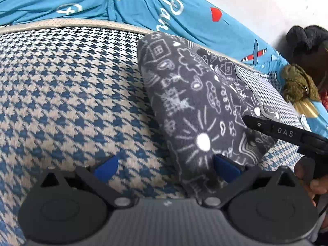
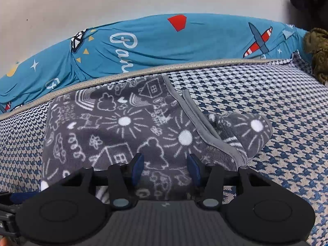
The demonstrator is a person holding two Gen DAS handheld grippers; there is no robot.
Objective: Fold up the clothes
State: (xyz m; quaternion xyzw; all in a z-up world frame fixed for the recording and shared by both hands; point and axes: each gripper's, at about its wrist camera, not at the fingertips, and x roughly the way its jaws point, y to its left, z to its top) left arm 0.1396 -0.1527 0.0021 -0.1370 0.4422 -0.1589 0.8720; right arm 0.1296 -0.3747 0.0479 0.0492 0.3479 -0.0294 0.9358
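Houndstooth mat (image 1: pixel 71 86), blue and beige with a pale piped edge, fills most of both my views. Behind it lies a turquoise sheet (image 2: pixel 153 47) printed with planes, stars and white script, and past that a pale wall (image 2: pixel 102 0). On the mat sits the fleece (image 2: pixel 114 135), grey with white doodles of suns, houses and clouds, folded into a thick bundle with a grey bound hem running diagonally across its top. One rolled end (image 2: pixel 250 131) pokes out from under that hem toward the right side of my right view. The fleece rests near the mat's far edge without hanging over it.

My right claw (image 2: pixel 165 170) hovers at the near edge of the fleece, jaws part-way apart, blue pads on either side of a stretch of fabric; I cannot tell whether they pinch it. In the left view the same claw shows as a black finger lying across the fleece.

My left claw (image 1: pixel 166 168) is spread wide: its left pad is over bare mat, its right pad is right at the near end of the fleece, and nothing is gripped.

At the far right corner sit an olive plush (image 1: pixel 297 84) and a dark bundle (image 1: pixel 307 39).
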